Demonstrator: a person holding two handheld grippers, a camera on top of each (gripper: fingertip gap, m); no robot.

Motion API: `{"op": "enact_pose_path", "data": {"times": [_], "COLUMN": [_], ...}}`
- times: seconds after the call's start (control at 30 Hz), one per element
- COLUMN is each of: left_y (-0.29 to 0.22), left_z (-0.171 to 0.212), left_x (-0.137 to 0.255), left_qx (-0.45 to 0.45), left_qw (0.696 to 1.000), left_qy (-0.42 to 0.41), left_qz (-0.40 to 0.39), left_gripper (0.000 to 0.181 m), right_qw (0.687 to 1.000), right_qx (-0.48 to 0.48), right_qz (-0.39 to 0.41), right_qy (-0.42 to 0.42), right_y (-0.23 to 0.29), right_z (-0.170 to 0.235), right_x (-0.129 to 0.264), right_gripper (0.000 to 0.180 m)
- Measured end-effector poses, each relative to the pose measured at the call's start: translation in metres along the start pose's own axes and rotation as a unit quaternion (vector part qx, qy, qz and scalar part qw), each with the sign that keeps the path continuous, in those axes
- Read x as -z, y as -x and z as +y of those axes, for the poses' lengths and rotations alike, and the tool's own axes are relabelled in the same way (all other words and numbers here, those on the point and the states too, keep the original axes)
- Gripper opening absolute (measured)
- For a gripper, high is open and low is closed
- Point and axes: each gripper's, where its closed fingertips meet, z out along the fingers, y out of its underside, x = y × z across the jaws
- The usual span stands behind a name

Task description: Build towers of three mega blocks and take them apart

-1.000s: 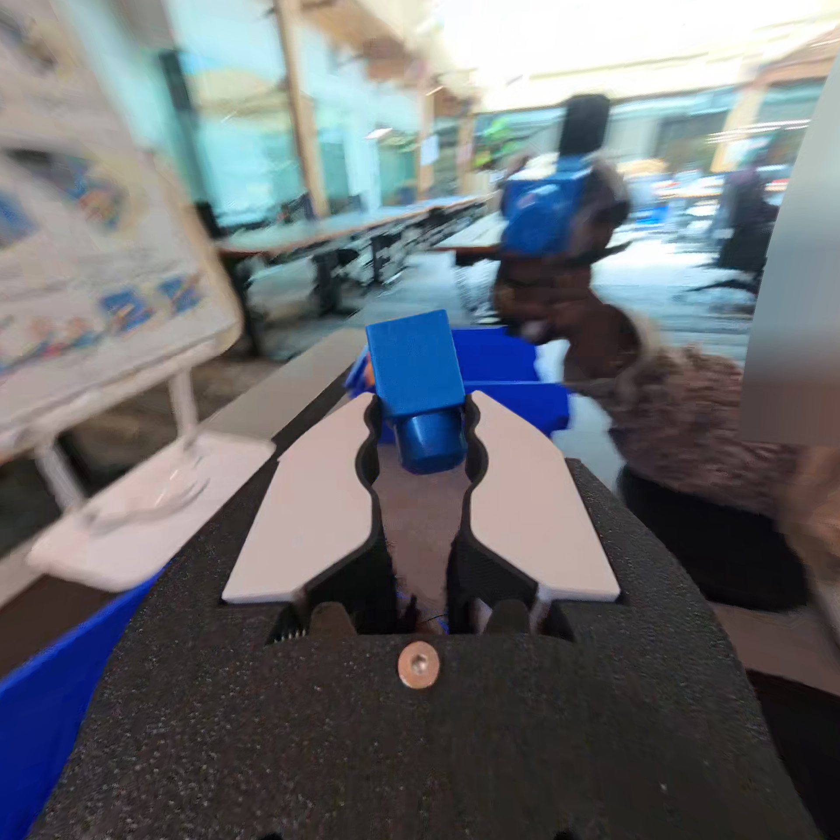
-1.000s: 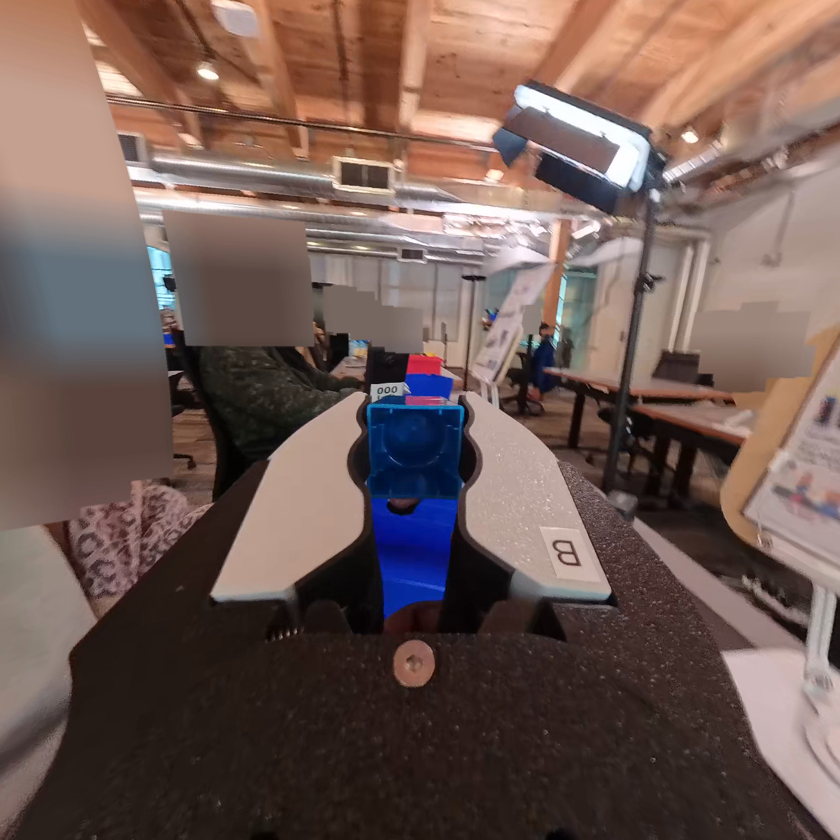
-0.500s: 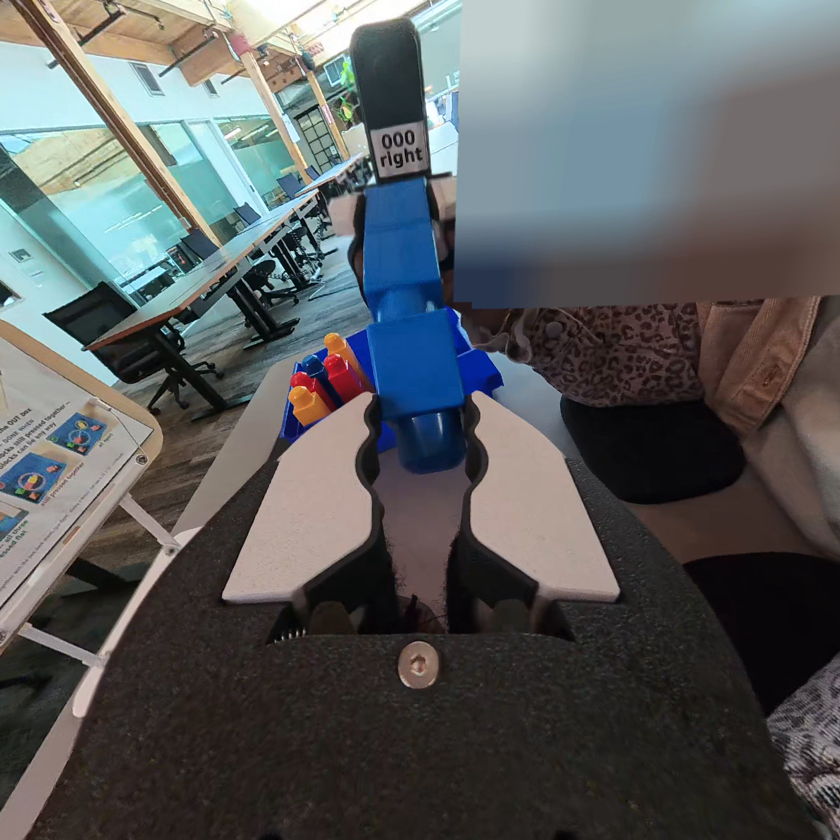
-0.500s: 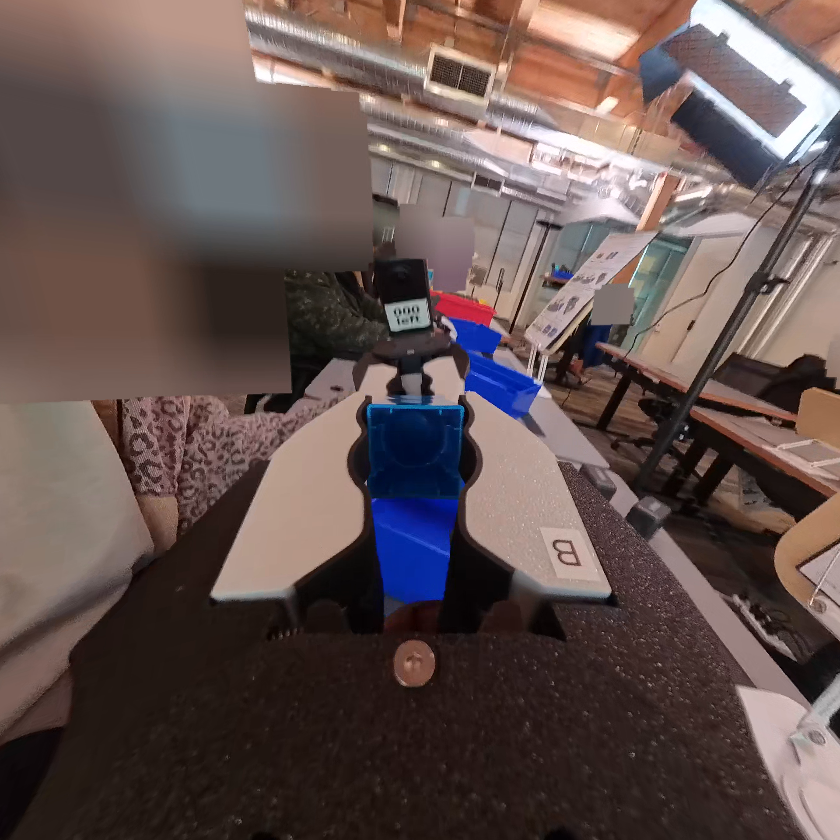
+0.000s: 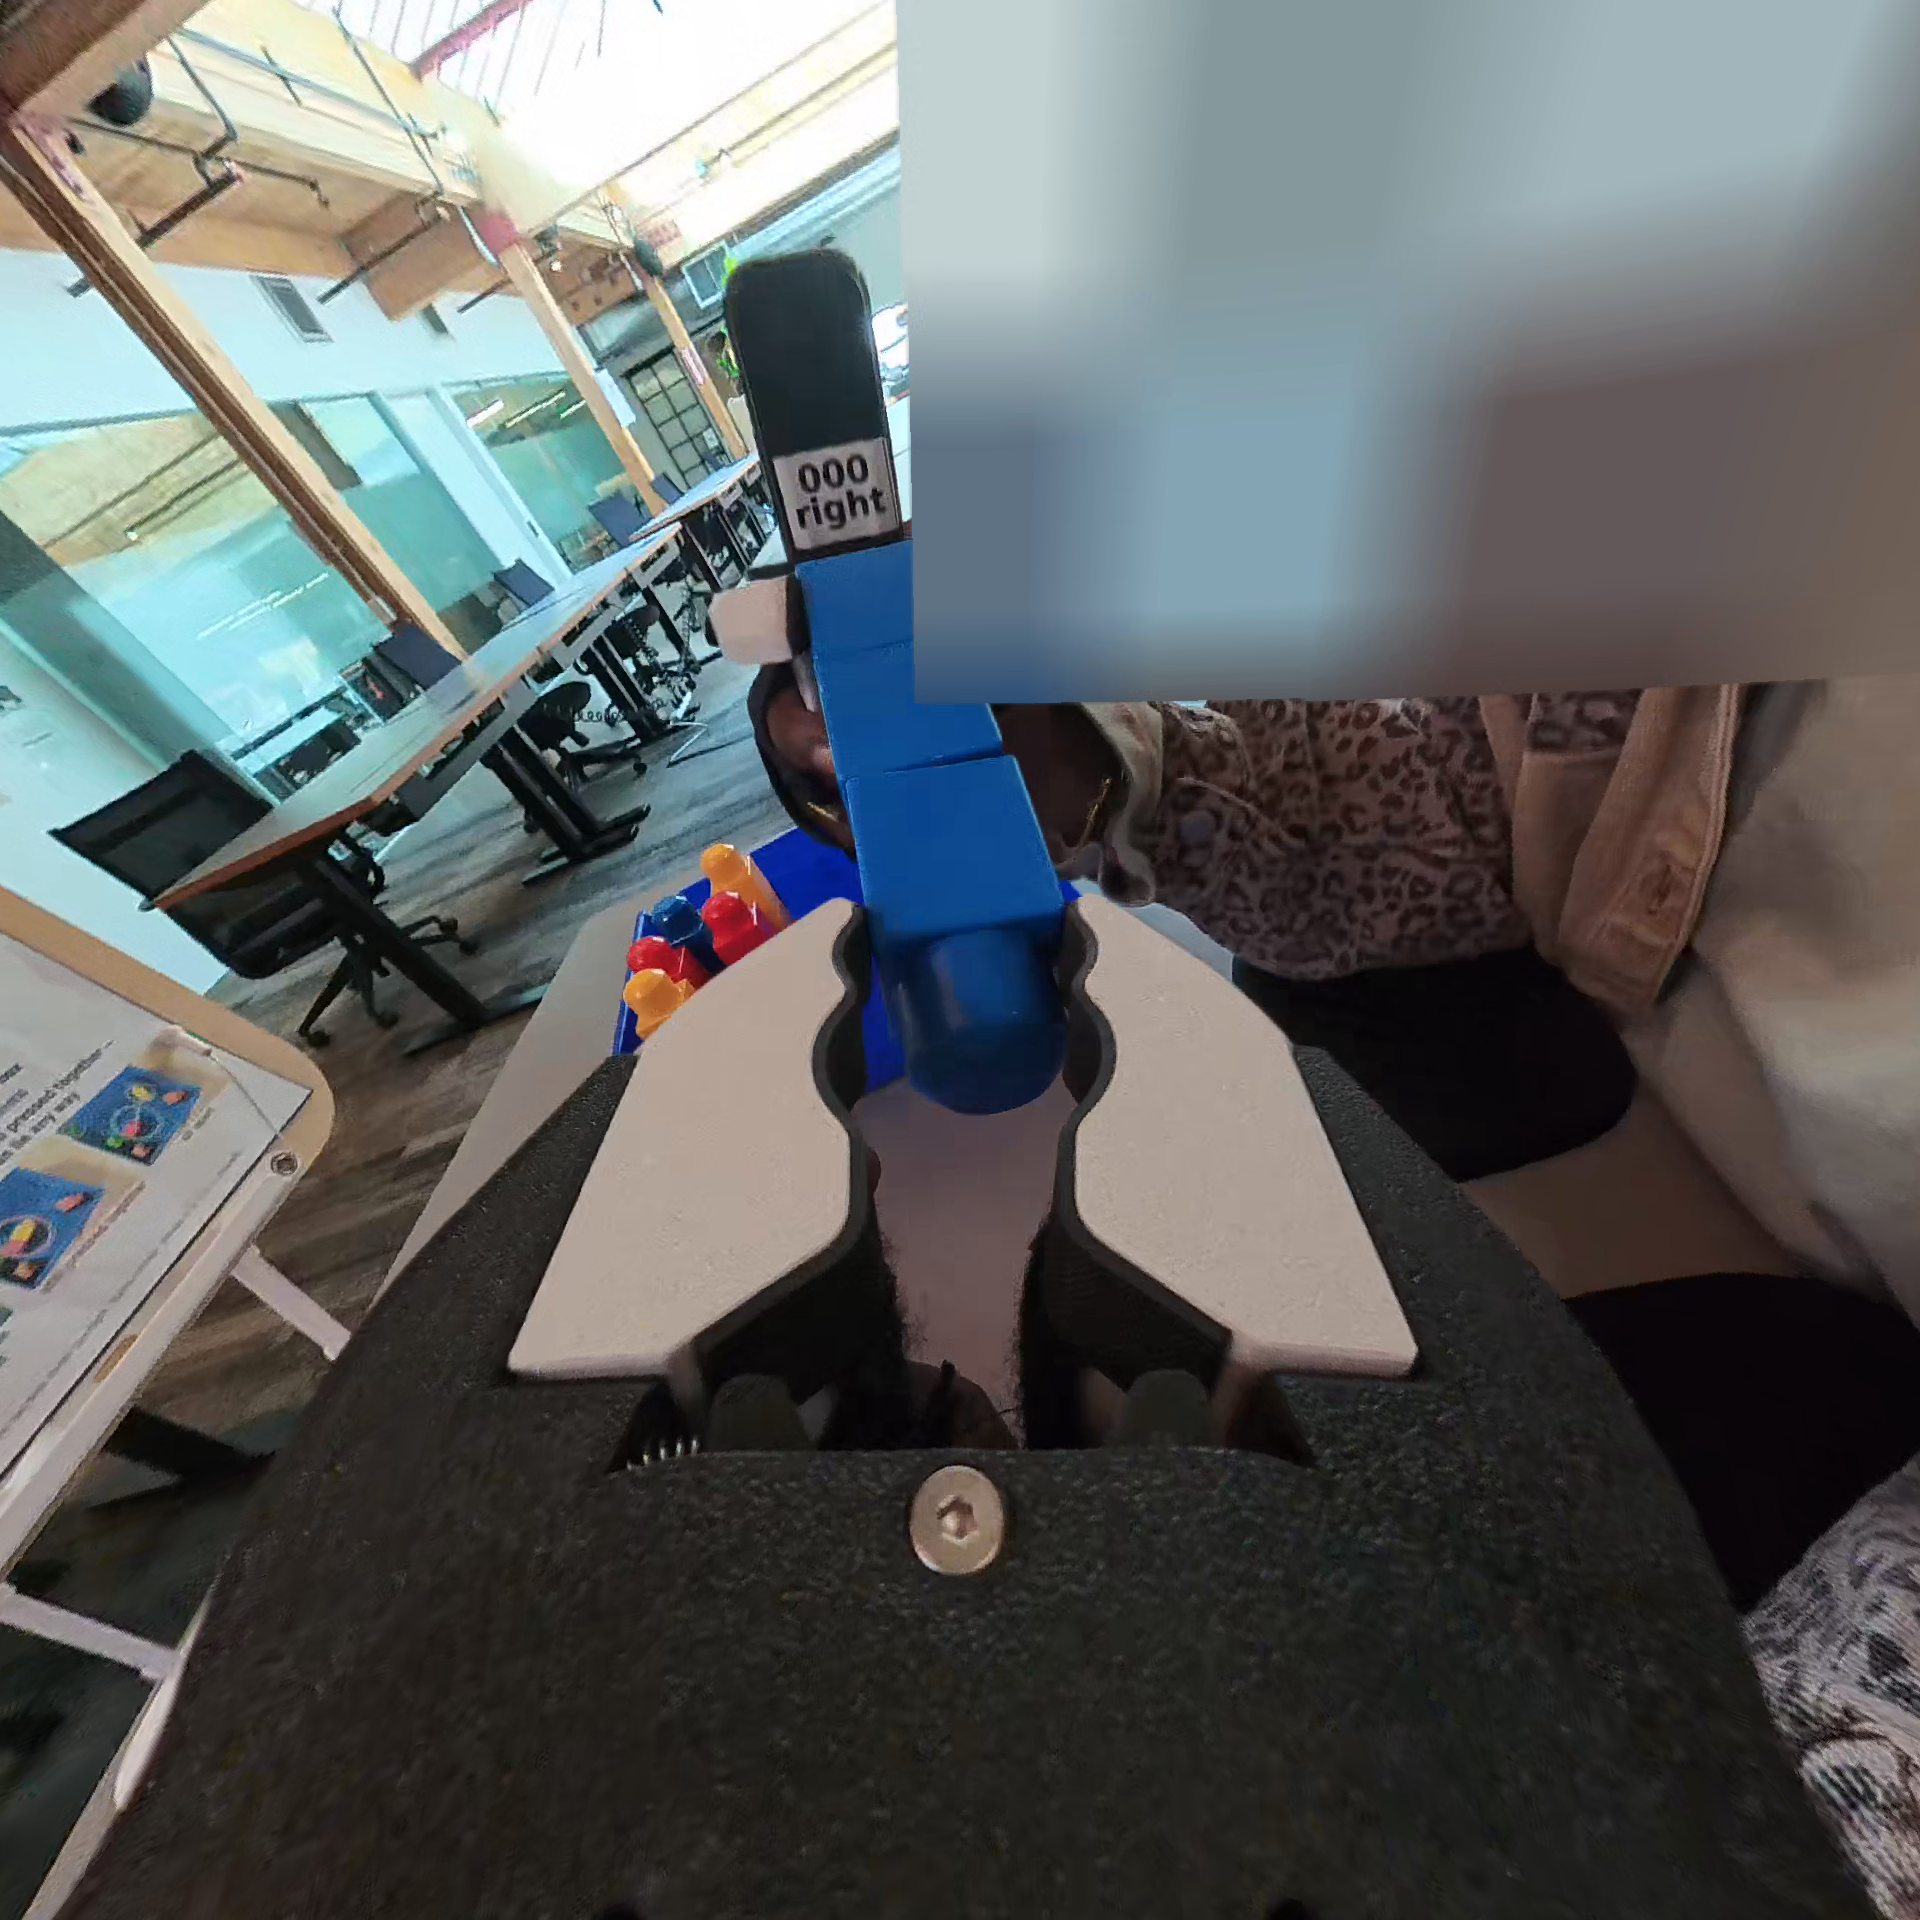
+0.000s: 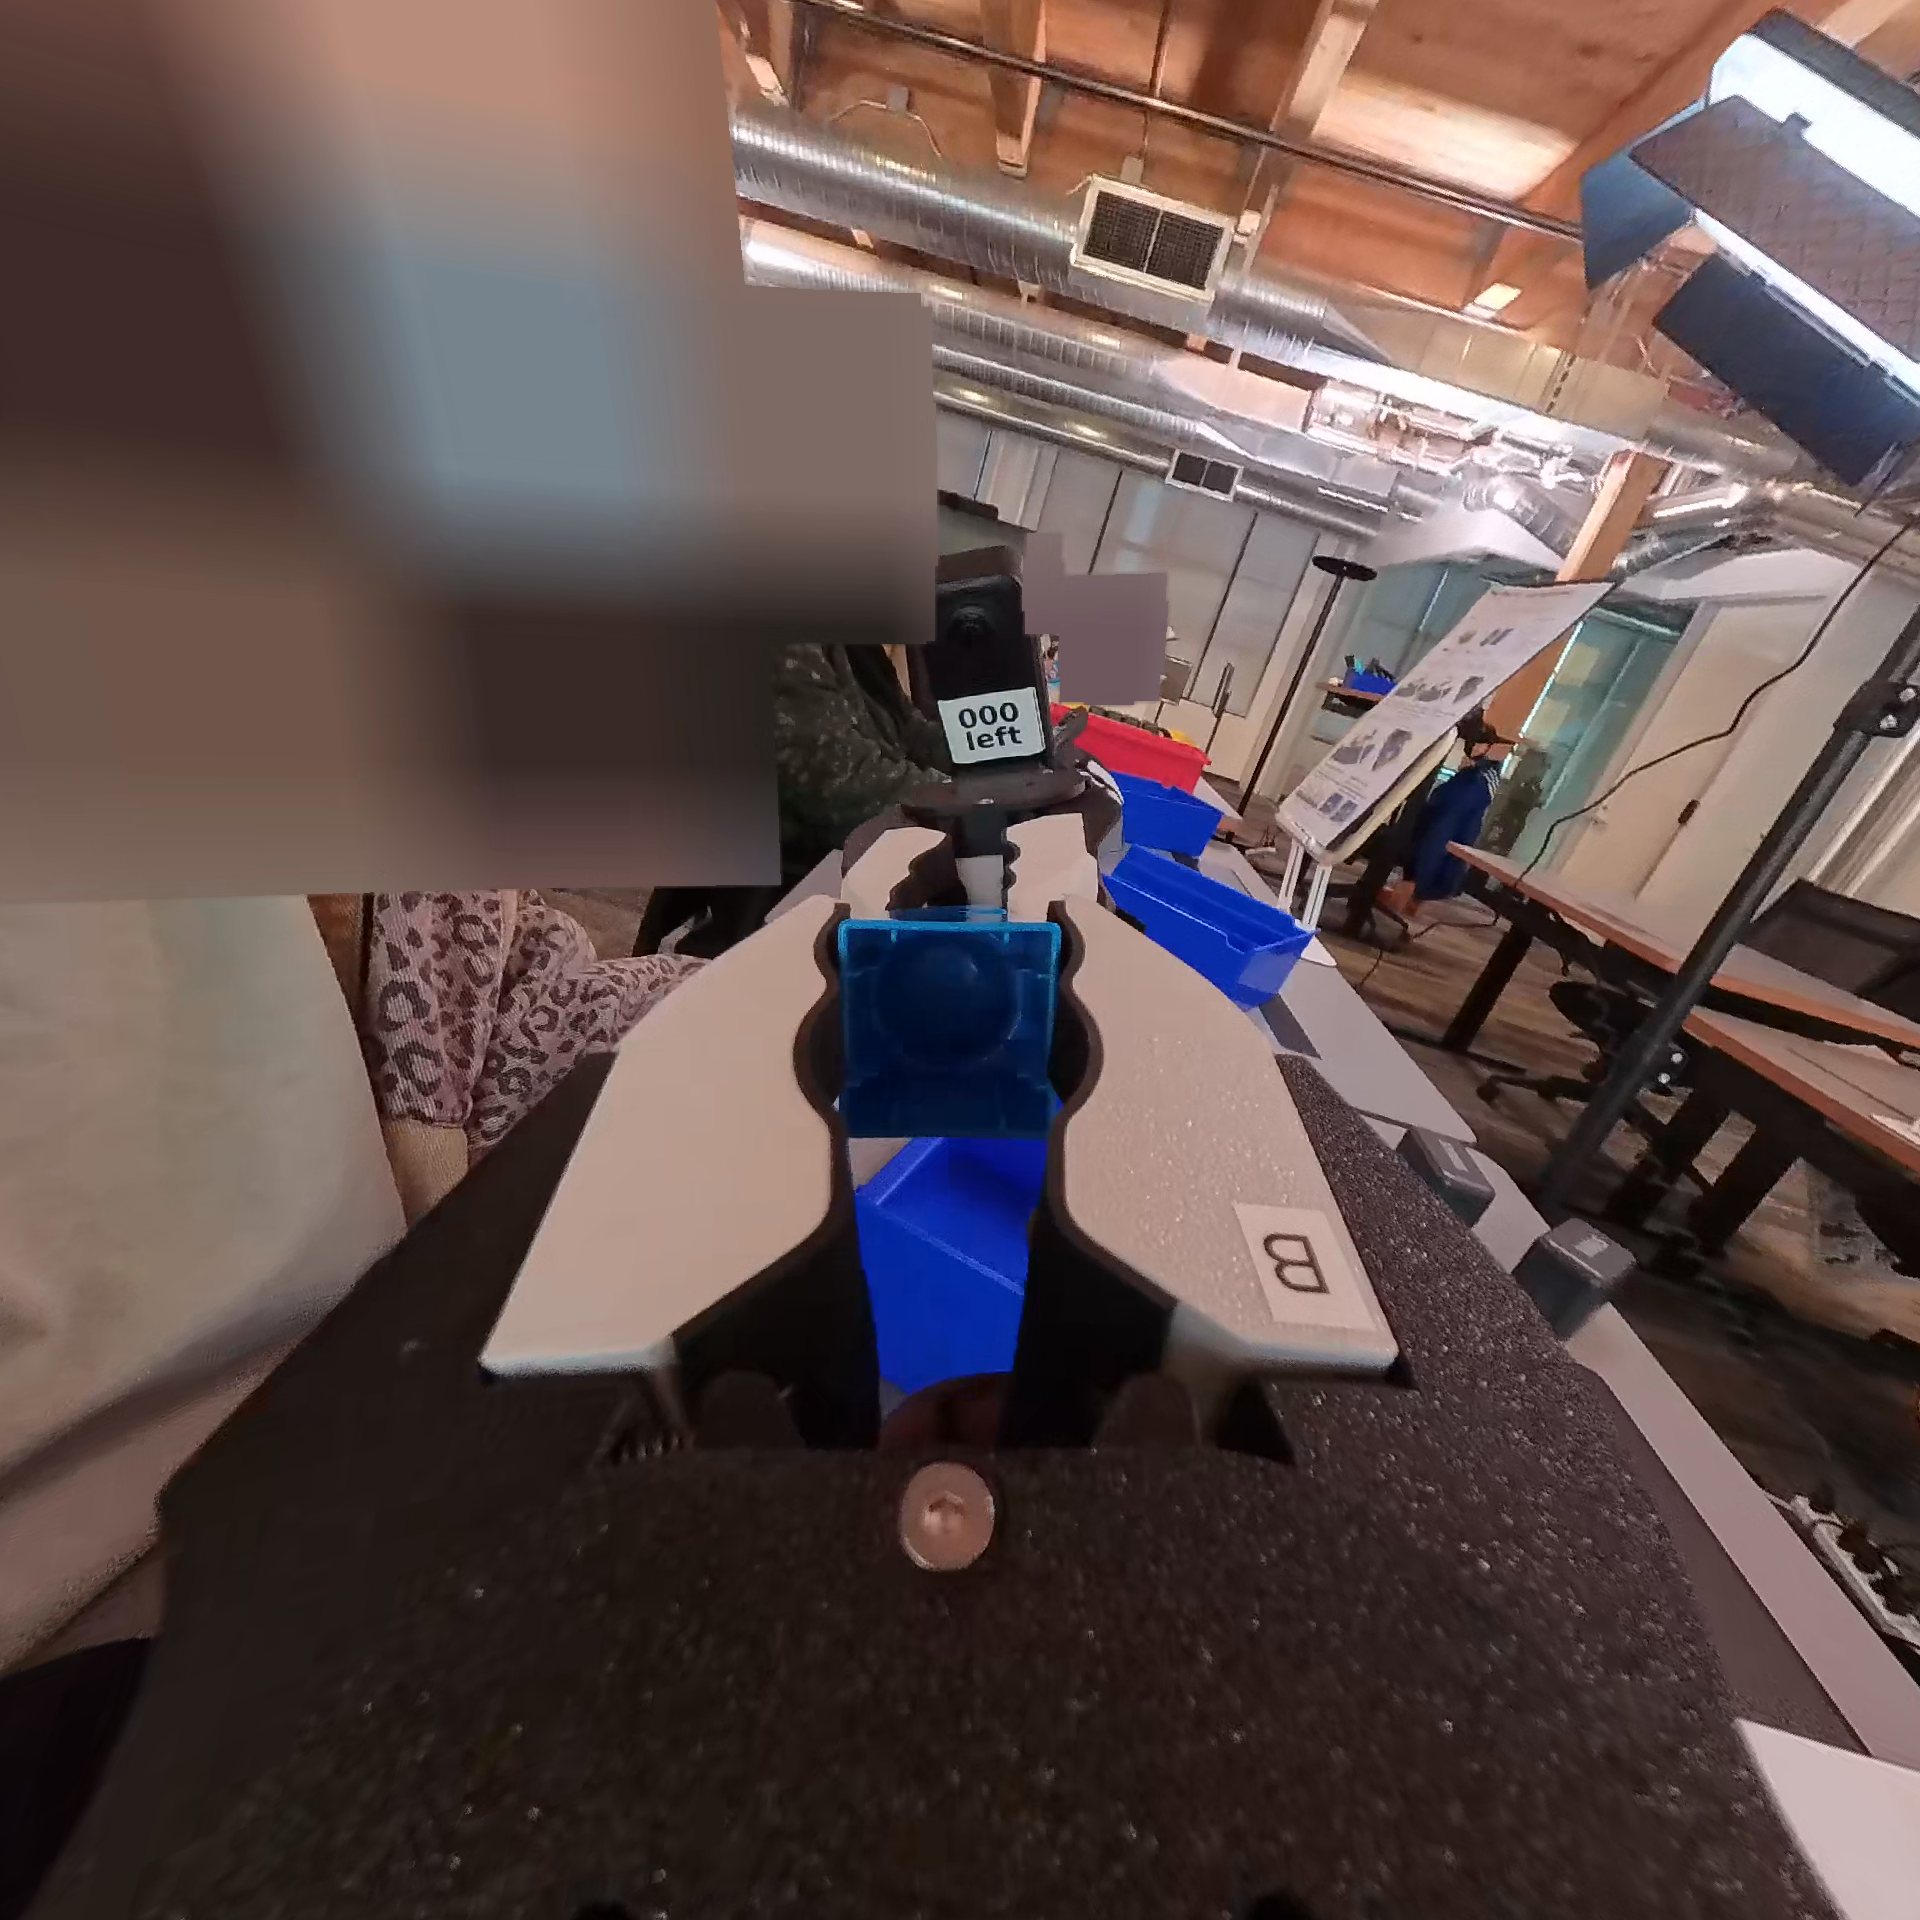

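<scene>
The left claw is closed on a blue mega block, its white fingers pinching the block's round stud end while the square body points away toward 12 o'clock. Beyond it more blue blocks run on in a line, touching end to end, up to the right claw's black body at 12 o'clock, which bears a white sticker. In the right wrist view the right claw is clamped on a blue block whose hollow underside faces the camera; the left claw shows straight ahead at 12 o'clock, facing it just past the block. Below the held blocks, at 10 o'clock from the left claw, red, orange and blue blocks stand in a blue bin on the grey surface. Further blue bins sit along the surface at 2 o'clock in the right wrist view. A person in a leopard-print top sits at 3 o'clock.
</scene>
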Motion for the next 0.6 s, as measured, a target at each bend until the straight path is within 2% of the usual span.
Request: {"op": "enact_pose_path", "data": {"times": [0.1,0.4,0.6], "left_y": [0.001,0.01,0.014], "left_z": [-0.006,-0.049,-0.055], "left_x": [-0.001,0.003,0.003], "left_qx": [0.002,0.046,0.053], "left_qw": [1.0,0.983,0.978], "left_qy": [-0.019,-0.179,-0.2], "left_qz": [0.0,0.003,-0.002], "left_gripper": [0.034,0.036,0.037], "right_qw": [1.0,0.995,0.992], "right_qx": [0.008,0.041,0.042], "right_qz": [0.0,0.017,0.022], "right_qy": [-0.012,-0.09,-0.115], "right_y": [0.001,0.0,-0.002], "right_z": [-0.004,-0.025,-0.029], "right_x": [0.0,-0.004,-0.004], "right_gripper": [0.036,0.036,0.036]}}
